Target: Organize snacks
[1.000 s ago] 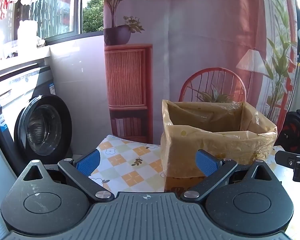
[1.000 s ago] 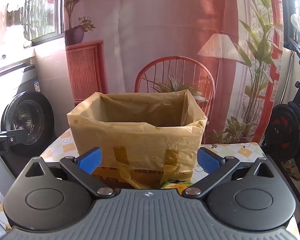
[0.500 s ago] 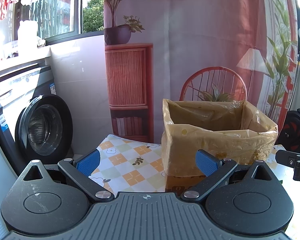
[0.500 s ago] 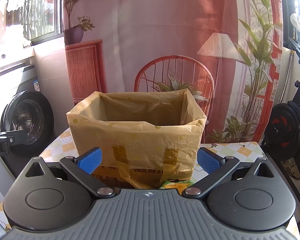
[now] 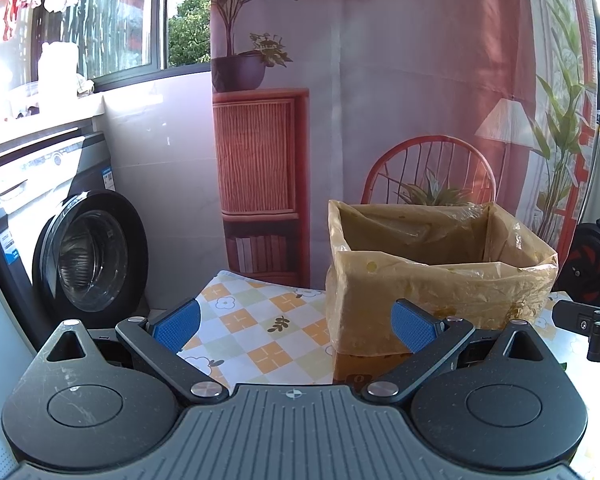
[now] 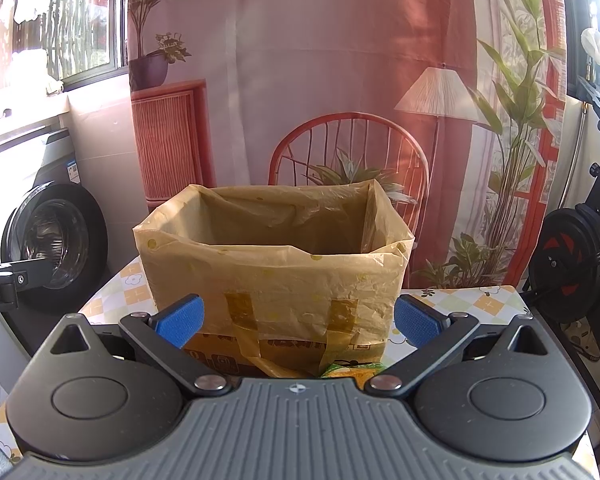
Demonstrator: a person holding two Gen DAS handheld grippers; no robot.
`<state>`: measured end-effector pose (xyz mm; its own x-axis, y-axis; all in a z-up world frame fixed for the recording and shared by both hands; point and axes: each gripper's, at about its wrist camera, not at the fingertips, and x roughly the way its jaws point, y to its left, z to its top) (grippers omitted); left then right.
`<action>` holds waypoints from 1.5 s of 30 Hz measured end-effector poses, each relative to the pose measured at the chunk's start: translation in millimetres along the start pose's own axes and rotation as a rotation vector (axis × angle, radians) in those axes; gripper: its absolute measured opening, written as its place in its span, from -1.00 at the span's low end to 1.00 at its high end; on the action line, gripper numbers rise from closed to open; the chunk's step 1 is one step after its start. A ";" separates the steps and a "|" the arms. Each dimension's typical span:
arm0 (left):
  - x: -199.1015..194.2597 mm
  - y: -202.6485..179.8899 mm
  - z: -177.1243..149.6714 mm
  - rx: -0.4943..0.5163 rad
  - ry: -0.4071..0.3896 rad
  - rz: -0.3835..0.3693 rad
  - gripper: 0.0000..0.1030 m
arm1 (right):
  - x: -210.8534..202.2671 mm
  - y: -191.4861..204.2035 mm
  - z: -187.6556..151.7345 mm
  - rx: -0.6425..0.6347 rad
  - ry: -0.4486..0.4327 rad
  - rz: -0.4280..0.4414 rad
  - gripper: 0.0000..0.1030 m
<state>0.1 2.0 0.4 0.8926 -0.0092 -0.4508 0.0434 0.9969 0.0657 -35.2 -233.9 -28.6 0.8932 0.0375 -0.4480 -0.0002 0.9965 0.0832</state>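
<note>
While both sets of fingers are spread wide and empty, the left gripper (image 5: 296,322) and right gripper (image 6: 298,320) face the lined box (image 6: 274,268); a snack packet (image 6: 354,369) lies at the box's foot.

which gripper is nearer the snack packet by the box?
Right. The right gripper is open directly over the packet at the box's front. The left gripper is open off the box's left side; no packet in its view.

A printed backdrop (image 6: 340,80) showing a red chair hangs behind; left of it, a sunlit window (image 5: 120,20) tops a washing machine (image 5: 80,248).
</note>
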 end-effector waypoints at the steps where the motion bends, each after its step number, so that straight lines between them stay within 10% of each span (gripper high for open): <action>1: -0.1 0.0 0.1 0.000 0.000 0.000 0.99 | 0.0 -0.1 0.0 0.000 0.000 0.000 1.00; 45: 24.9 13.7 -24.9 0.025 0.020 0.020 0.99 | 25.7 17.8 -45.3 -0.020 0.079 0.079 1.00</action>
<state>11.7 17.4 -32.1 0.8843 0.0129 -0.4668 0.0369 0.9946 0.0974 -32.6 -211.8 -79.0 0.8520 0.1212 -0.5093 -0.0790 0.9915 0.1038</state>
